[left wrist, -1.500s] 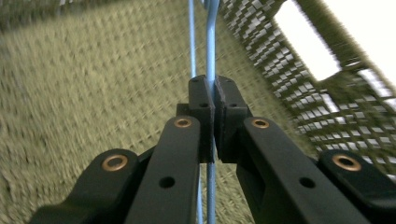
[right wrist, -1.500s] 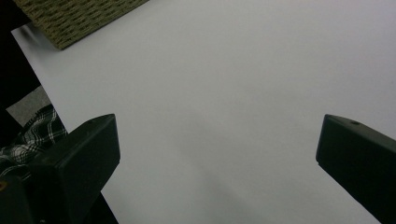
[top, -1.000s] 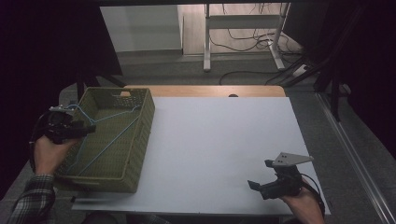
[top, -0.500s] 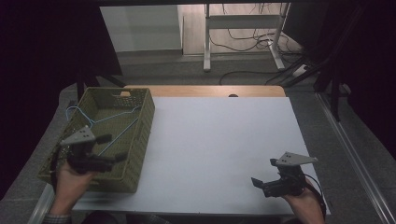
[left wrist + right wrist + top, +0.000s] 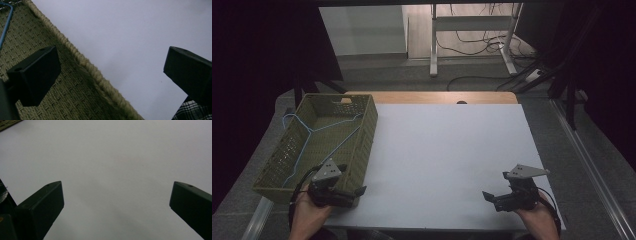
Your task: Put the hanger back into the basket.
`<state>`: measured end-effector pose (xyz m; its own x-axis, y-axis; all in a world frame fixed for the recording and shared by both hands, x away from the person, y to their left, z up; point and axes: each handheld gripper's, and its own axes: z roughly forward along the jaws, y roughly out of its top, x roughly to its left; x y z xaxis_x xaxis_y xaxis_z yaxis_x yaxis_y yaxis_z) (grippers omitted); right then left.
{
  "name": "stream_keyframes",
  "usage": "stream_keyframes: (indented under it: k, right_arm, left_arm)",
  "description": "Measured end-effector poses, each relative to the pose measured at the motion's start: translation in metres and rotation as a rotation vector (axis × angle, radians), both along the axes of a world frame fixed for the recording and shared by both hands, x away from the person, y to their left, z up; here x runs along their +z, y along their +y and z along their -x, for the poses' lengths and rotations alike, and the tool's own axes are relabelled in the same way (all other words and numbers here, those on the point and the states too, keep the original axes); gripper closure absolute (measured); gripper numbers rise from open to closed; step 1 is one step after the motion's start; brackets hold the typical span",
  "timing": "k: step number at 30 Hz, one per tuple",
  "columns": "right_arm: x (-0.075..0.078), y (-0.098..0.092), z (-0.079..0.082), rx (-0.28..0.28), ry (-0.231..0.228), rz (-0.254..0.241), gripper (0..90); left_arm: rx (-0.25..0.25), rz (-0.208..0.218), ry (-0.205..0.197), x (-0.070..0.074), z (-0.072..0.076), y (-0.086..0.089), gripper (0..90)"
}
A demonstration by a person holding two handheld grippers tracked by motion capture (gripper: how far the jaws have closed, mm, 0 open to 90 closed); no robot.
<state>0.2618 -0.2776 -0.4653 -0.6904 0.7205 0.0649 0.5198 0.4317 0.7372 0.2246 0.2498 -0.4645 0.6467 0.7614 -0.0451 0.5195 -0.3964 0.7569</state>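
Hanger [image 5: 319, 134] in basket [image 5: 368, 131]: thin blue wire, likely light, springy; grip the hook. Both grippers [image 5: 338, 194] [image 5: 501, 197] spread wide, empty.

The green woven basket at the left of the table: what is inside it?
Inside the basket lies a blue wire hanger, across its floor. Nothing else shows there. The near end of the floor is covered by the left gripper and the near wall.
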Motion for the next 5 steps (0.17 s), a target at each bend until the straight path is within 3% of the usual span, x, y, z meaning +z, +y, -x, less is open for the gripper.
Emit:
stream_keyframes:
  k: [5]
  right_arm:
    - [-0.0022,-0.0003,-0.0010,0.002,0.001,0.006,0.0]
  left_arm:
    - [0.003,0.021,-0.010,0.0008,-0.0005,0.0023,0.5]
